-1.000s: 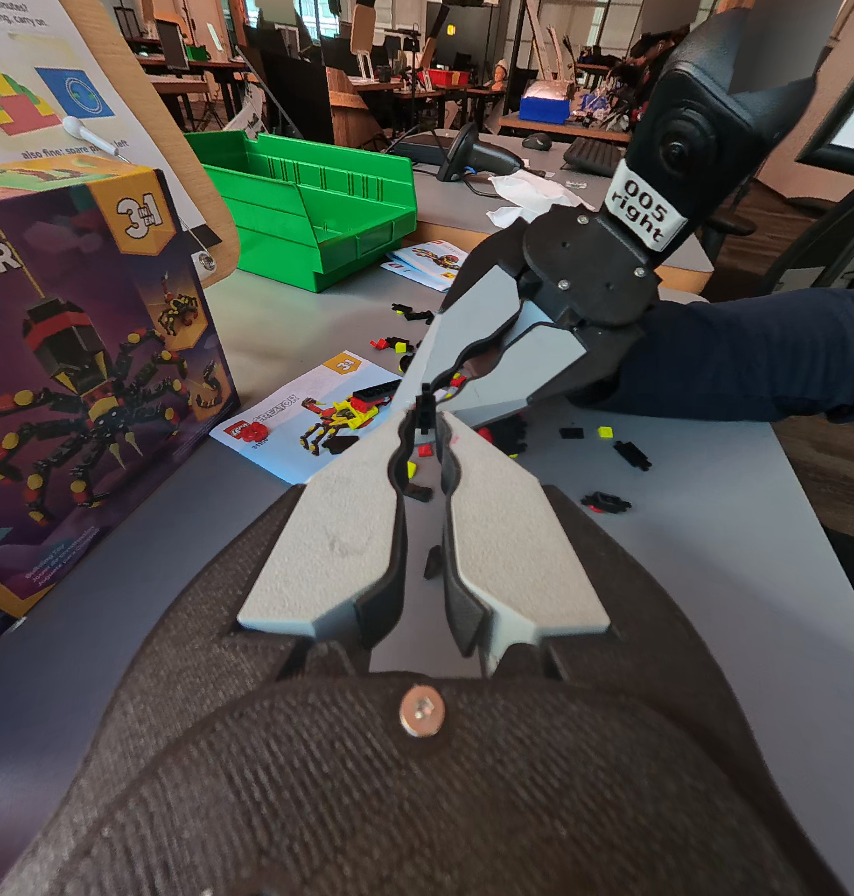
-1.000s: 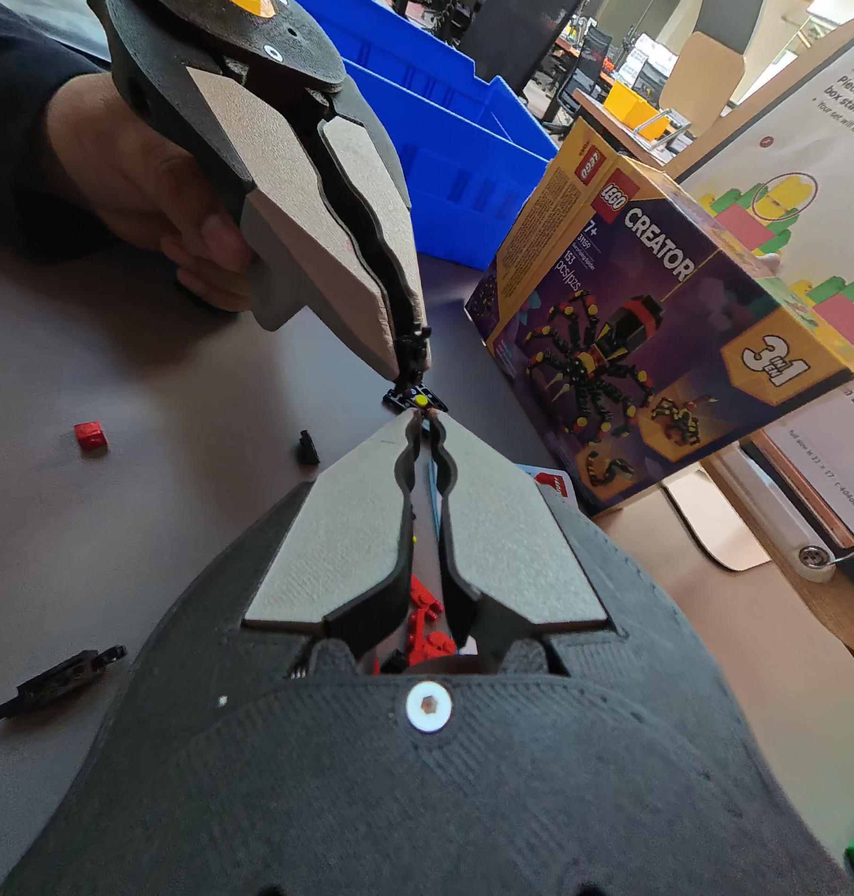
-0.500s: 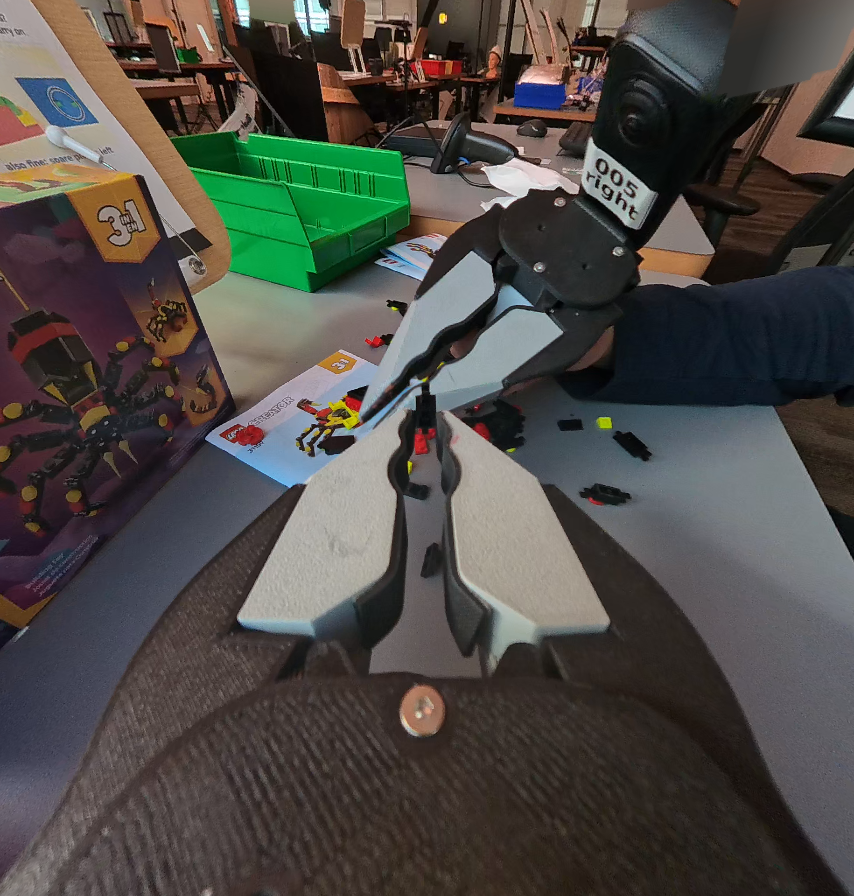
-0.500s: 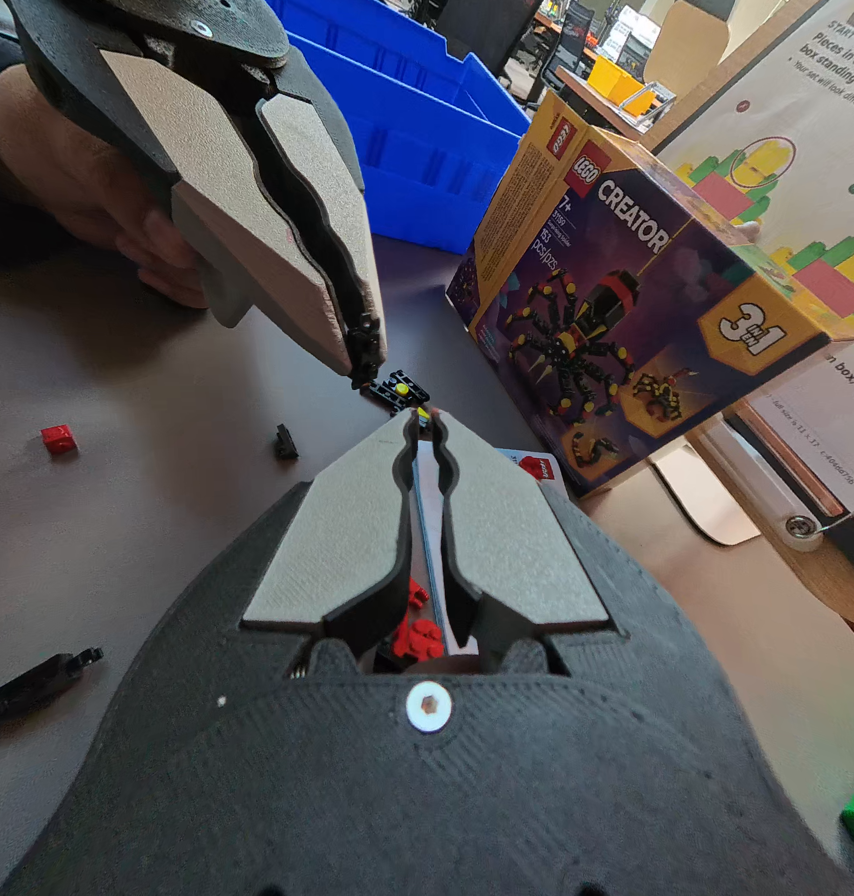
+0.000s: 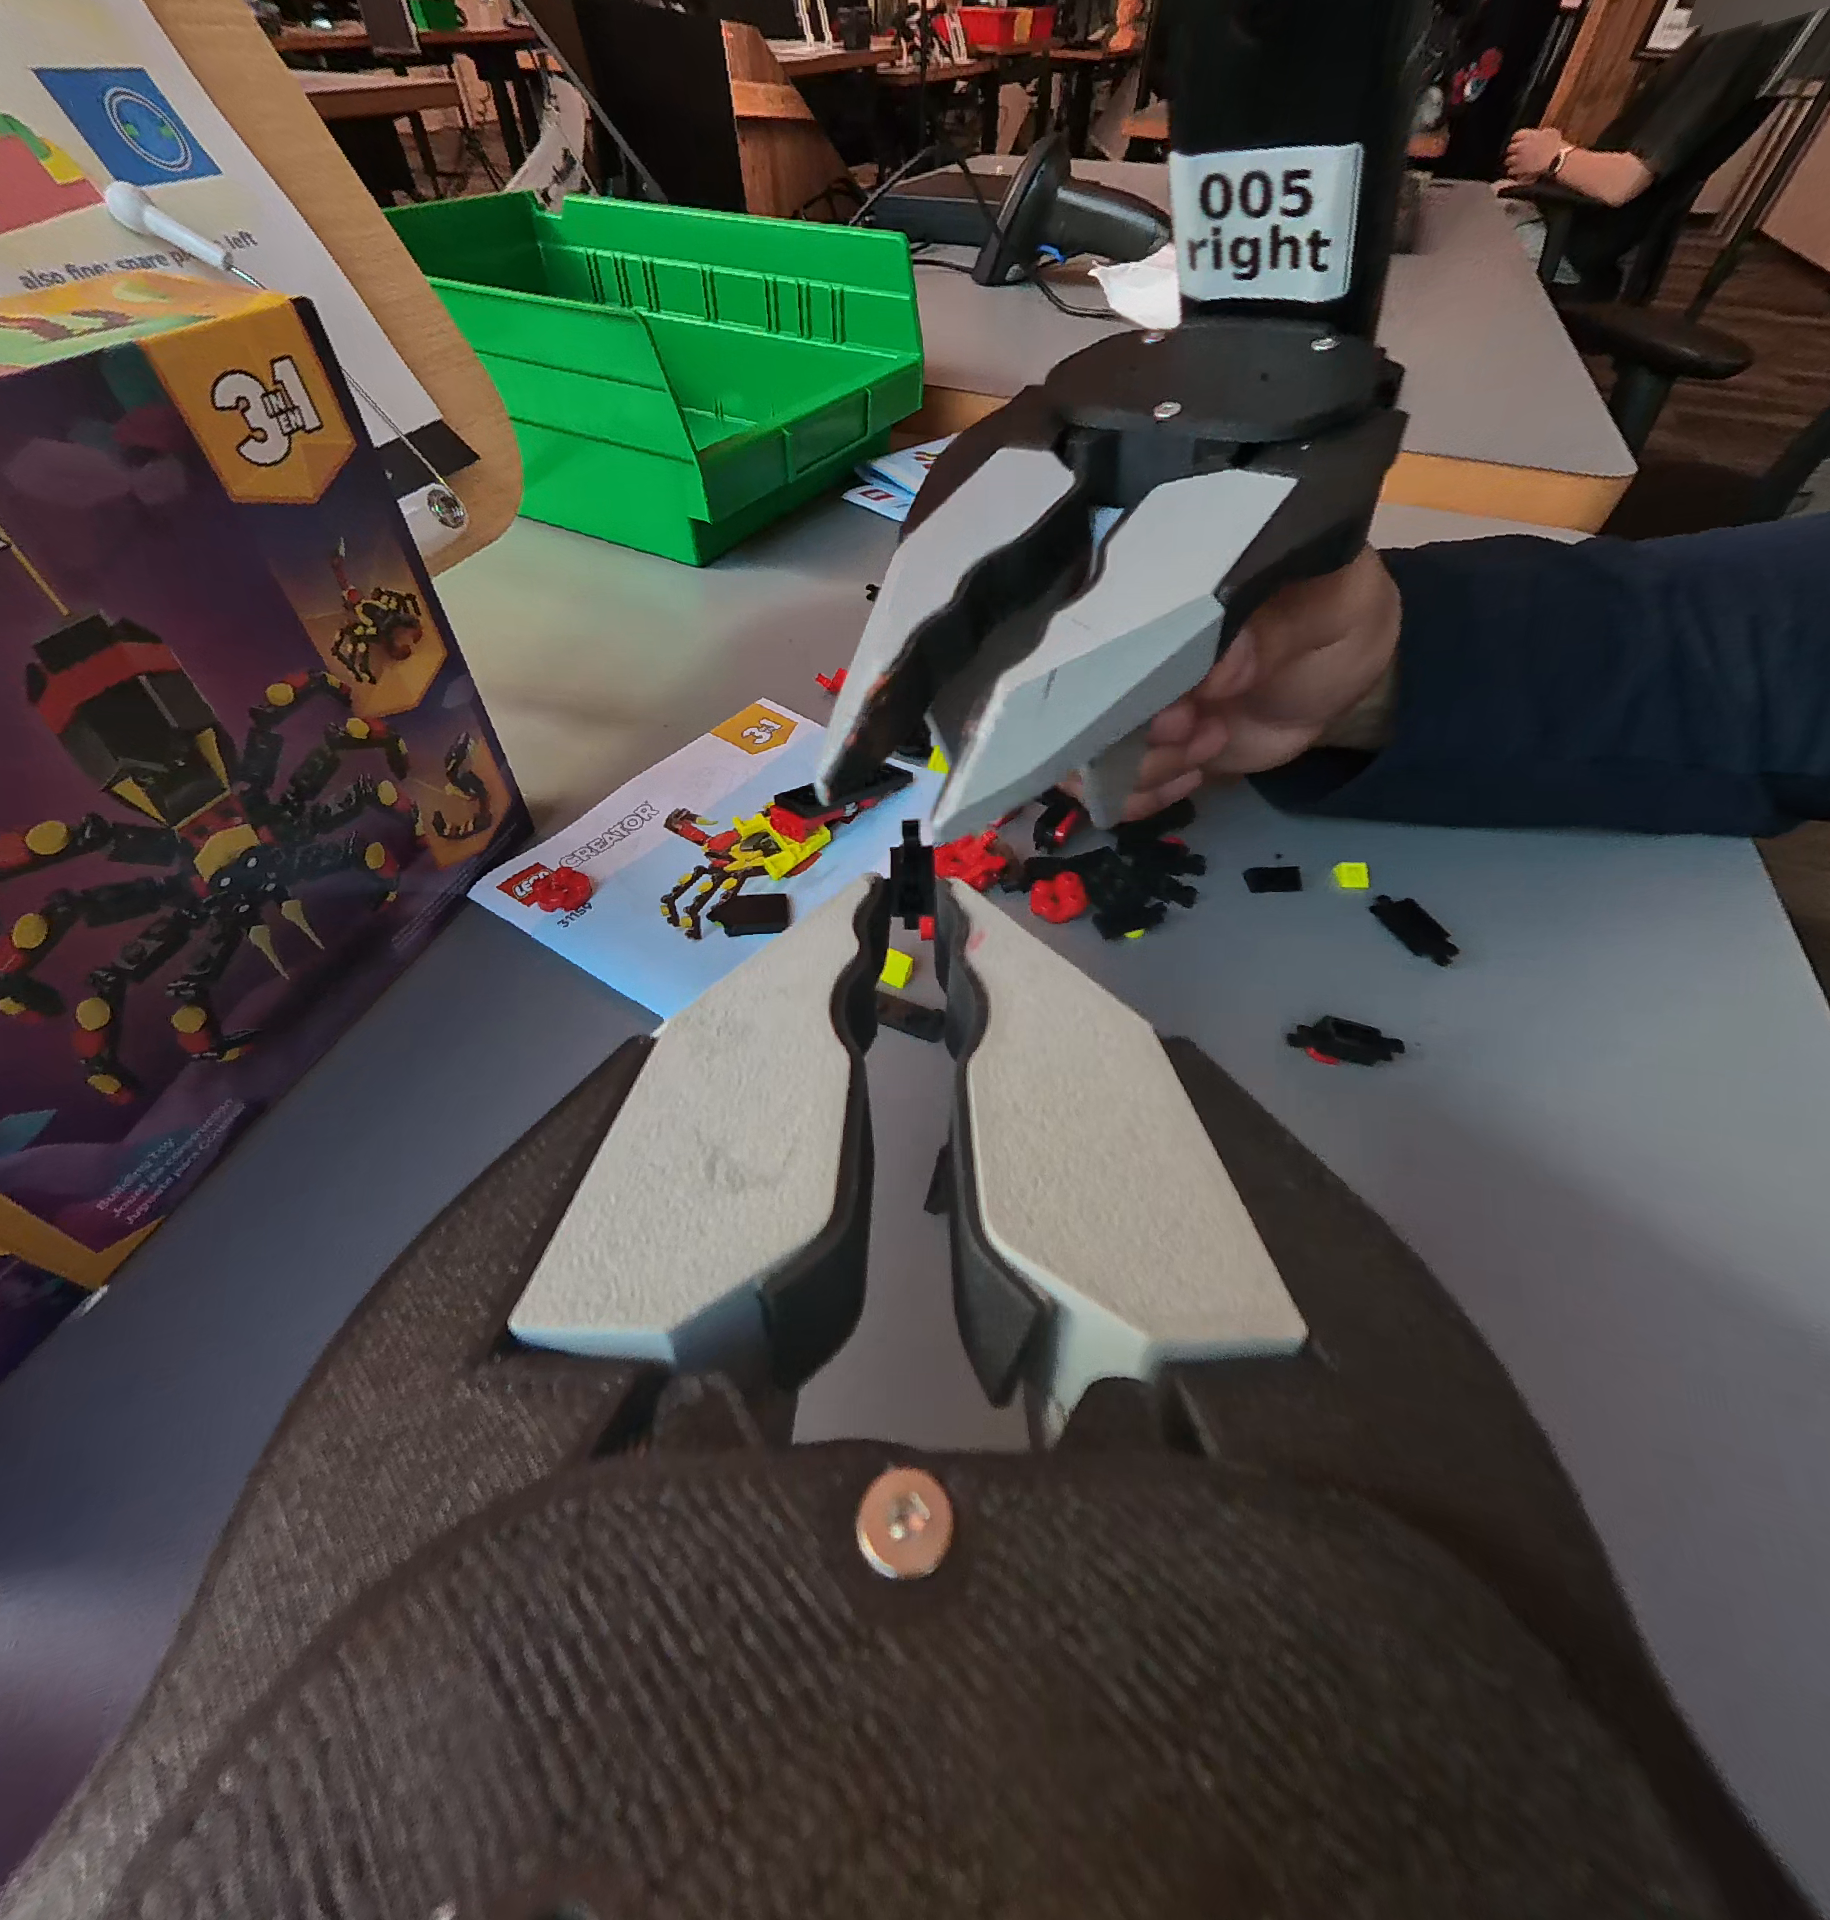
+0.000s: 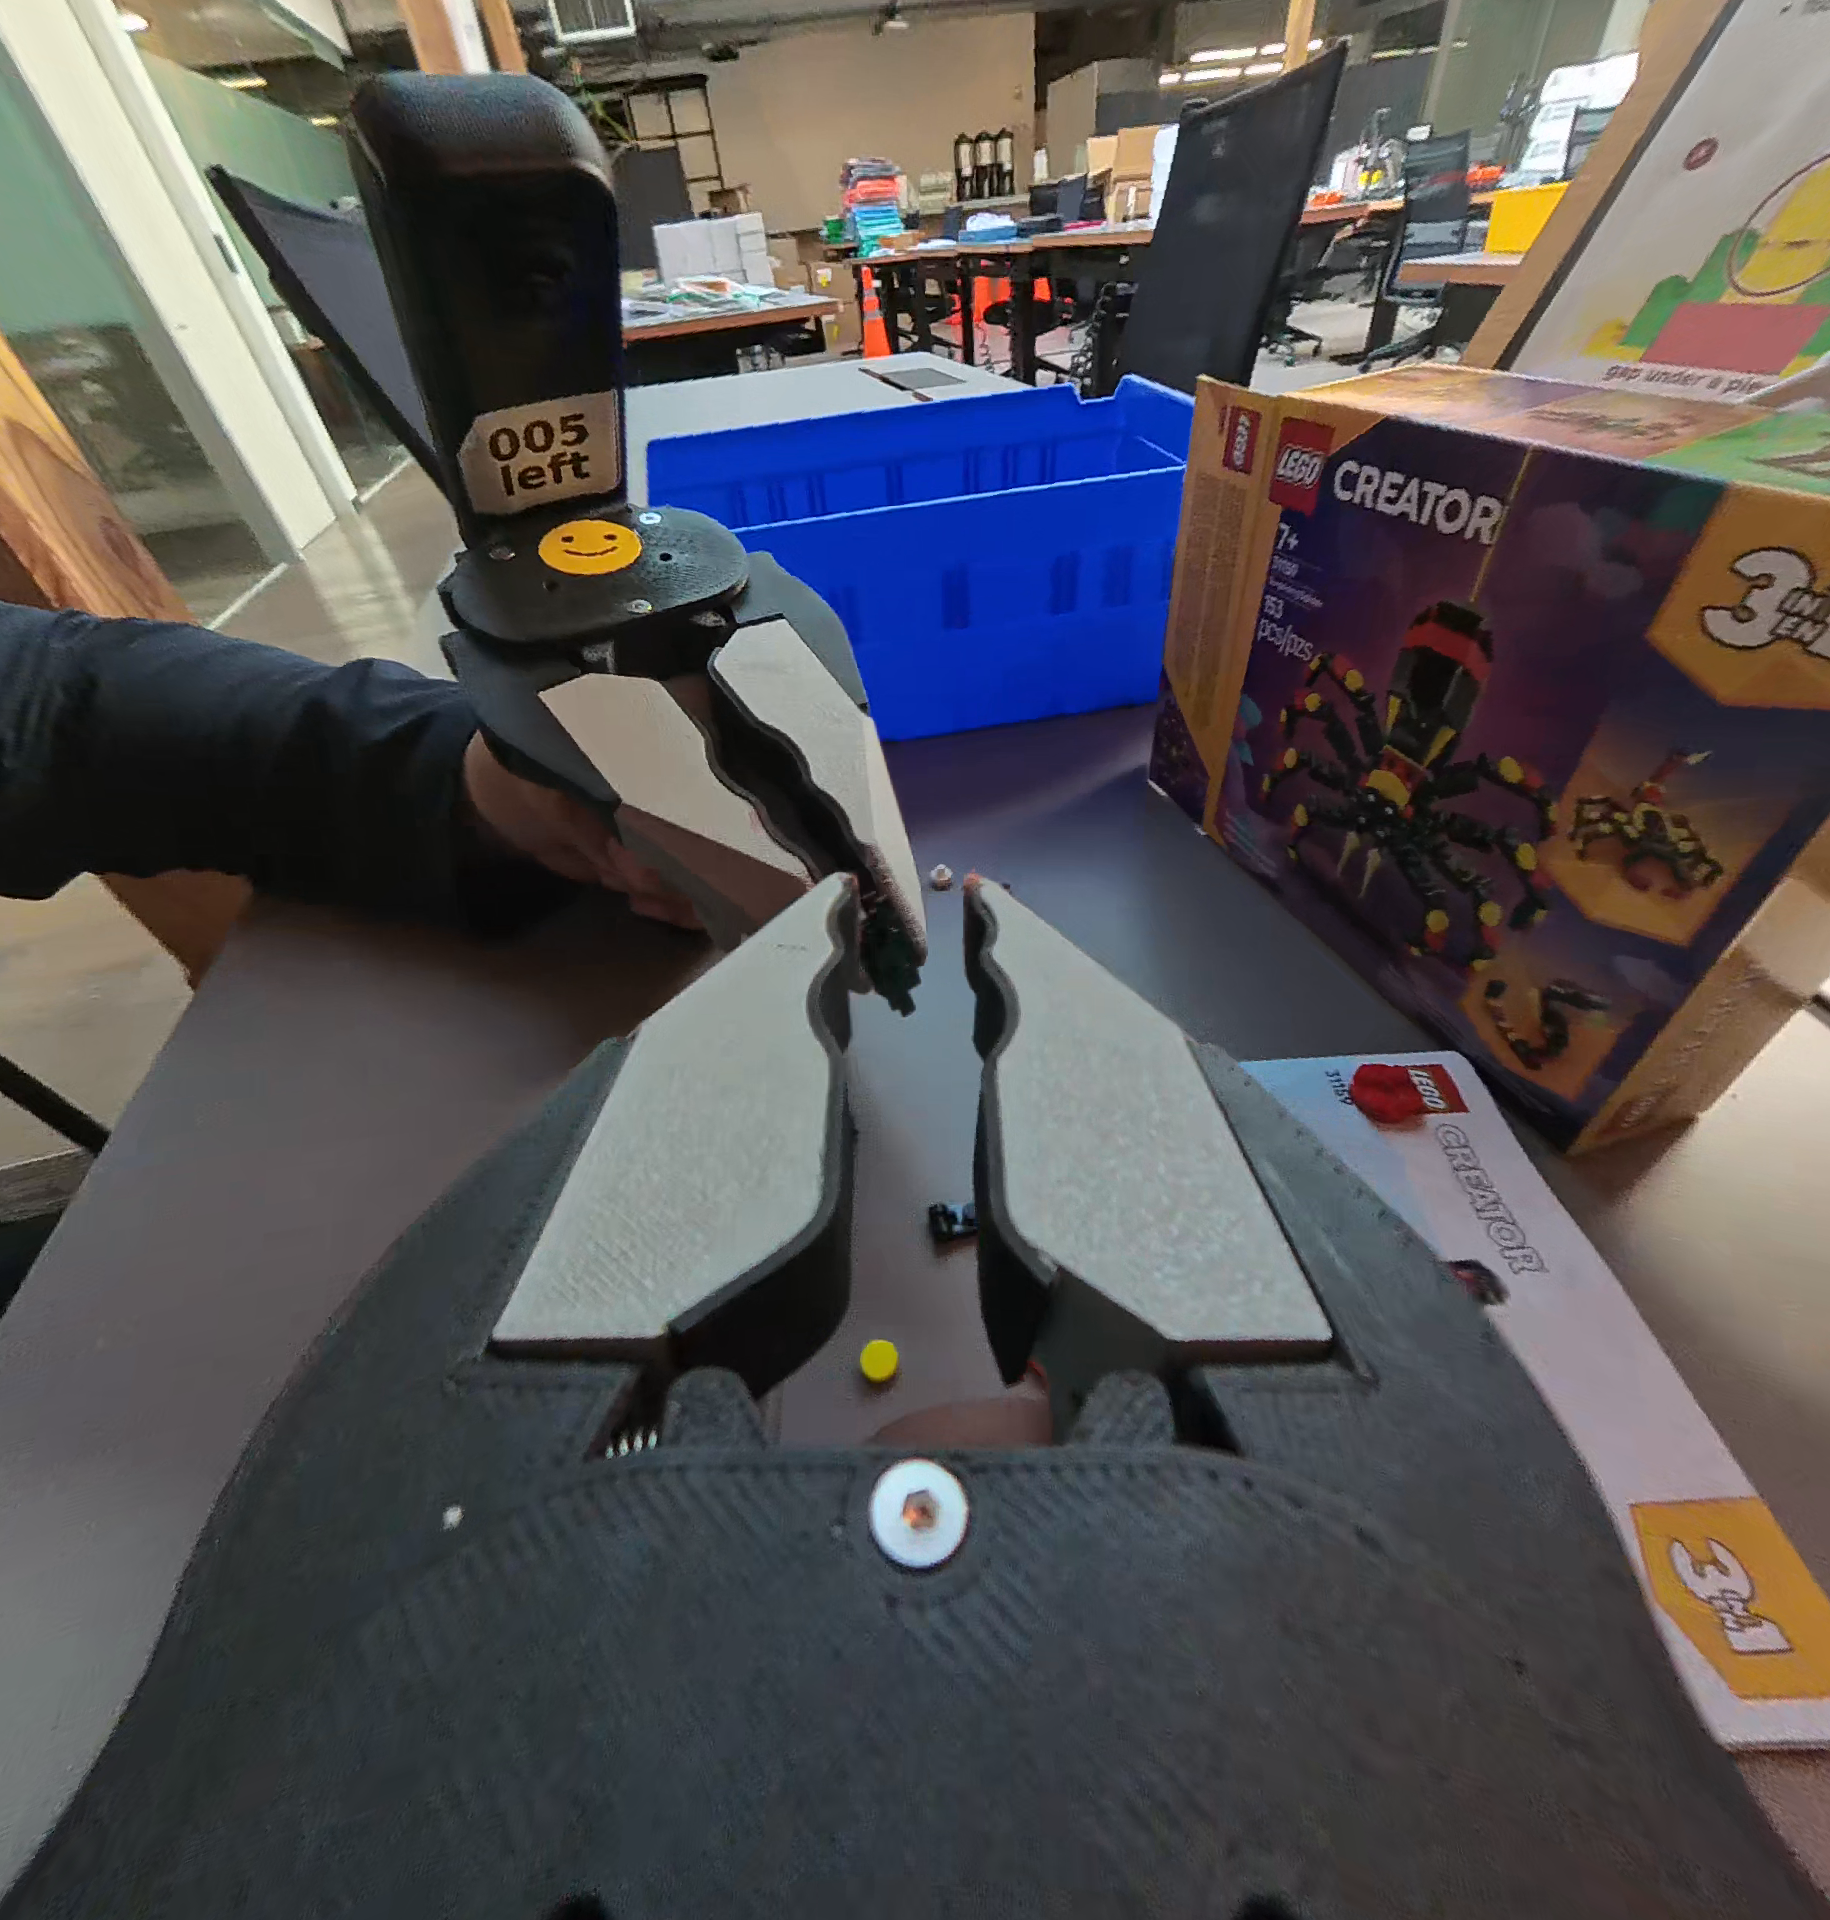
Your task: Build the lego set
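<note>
While left tool pinches one black piece, right tool agape

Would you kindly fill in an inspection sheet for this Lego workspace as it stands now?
Surface: grey table, loose pieces scattered.
Job's things: small black assembly pinched upright; instruction booklet flat; set box standing.
Clutter: green bin, blue bin.
Grippers: left gripper shut on the assembly; right gripper open, empty.
Cables: one by the barcode scanner.
Surroundings: desks, chairs, a seated person.
</note>
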A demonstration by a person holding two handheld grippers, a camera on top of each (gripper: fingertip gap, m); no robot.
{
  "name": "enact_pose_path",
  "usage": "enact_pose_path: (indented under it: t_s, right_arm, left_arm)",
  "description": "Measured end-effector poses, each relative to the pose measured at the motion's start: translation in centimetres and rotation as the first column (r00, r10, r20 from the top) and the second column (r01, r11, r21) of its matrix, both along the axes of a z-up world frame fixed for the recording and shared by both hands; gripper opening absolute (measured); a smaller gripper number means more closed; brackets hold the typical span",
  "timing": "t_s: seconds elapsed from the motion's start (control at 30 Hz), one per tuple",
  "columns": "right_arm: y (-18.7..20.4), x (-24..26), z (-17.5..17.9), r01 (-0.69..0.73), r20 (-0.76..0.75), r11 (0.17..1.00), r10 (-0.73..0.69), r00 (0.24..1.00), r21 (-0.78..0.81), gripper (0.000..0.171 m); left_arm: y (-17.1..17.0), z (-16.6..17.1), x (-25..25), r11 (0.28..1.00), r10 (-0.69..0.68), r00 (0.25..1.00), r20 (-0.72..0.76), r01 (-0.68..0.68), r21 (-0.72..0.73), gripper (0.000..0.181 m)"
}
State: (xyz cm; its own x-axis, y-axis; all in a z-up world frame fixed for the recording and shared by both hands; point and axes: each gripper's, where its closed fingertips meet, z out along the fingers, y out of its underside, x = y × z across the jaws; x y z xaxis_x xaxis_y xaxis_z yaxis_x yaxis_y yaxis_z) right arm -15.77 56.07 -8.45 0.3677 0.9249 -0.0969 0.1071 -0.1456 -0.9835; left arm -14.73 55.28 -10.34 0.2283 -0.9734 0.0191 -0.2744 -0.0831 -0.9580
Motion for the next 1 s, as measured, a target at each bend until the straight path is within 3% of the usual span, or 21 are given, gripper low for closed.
enact_pose_path:
  t_s: [0.1,0.17,0.23,0.4,0.53,0.6,0.67,0.7,0.73,0.8,0.87,0.9,1.0]
  right_arm:
    - [-0.3,-0.4,-0.3,-0.023,0.004,1.000,0.023,1.000,-0.020,0.018]
    - [-0.3,-0.6,-0.5,-0.022,0.022,1.000,0.022,1.000,-0.013,0.004]
    - [-0.1,-0.7,-0.3,0.001,0.027,1.000,0.000,1.000,-0.020,0.004]
    - [0.3,0.1,2.1,0.048,-0.100,0.995,-0.057,0.993,-0.090,0.001]
    - [0.3,0.0,2.7,0.088,-0.130,0.988,-0.105,0.986,-0.128,0.001]
    - [1.0,0.3,2.1,0.149,-0.096,0.977,-0.165,0.982,-0.154,0.000]
    - [3.1,2.1,-0.9,0.294,0.049,0.940,-0.290,0.956,-0.175,0.000]
    - [2.9,2.3,-1.4,0.249,0.010,0.938,-0.254,0.967,-0.241,0.000]
    - [2.3,2.0,-0.4,0.142,-0.121,0.939,-0.187,0.975,-0.314,0.000]
    - [1.8,2.1,2.5,0.030,-0.311,0.936,-0.147,0.939,-0.351,0.000]
    - [2.2,2.4,2.7,0.102,-0.254,0.952,-0.179,0.950,-0.289,0.000]
    - [2.3,2.6,2.1,0.145,-0.191,0.957,-0.196,0.962,-0.250,0.000]
    - [2.3,2.5,1.1,0.191,-0.093,0.963,-0.212,0.973,-0.189,0.000]
  left_arm:
    - [0.0,0.0,0.0,1.000,0.002,1.000,-0.001,-0.002,0.000,0.005]
    - [0.1,0.0,0.0,1.000,0.010,1.000,-0.004,-0.010,0.008,0.005]
    - [0.3,0.1,-0.1,0.999,0.035,0.999,0.000,-0.035,0.028,0.005]
    - [0.4,3.3,-0.6,0.984,0.085,0.986,0.141,-0.105,0.141,0.005]
    - [0.3,4.3,-1.0,0.963,0.121,0.980,0.155,-0.154,0.223,0.005]
    - [0.4,4.7,-1.1,0.970,0.126,0.974,0.190,-0.162,0.183,0.003]
    - [0.1,7.7,-2.4,0.977,0.105,0.930,0.352,-0.162,0.139,0.000]
    - [0.0,8.6,-2.9,0.979,0.095,0.922,0.375,-0.154,0.132,0.000]
    - [0.0,8.4,-3.1,0.977,0.080,0.936,0.344,-0.142,0.160,0.000]
    - [1.0,4.2,-2.3,0.990,0.068,0.988,0.140,-0.084,0.114,0.000]
    - [2.6,-0.4,-1.7,0.994,0.103,0.994,-0.035,-0.102,0.026,0.000]
    - [2.9,-1.1,-1.5,0.994,0.107,0.991,-0.085,-0.109,-0.013,0.000]
    - [2.1,-0.4,-1.2,0.993,0.089,0.996,-0.020,-0.090,-0.071,0.010]
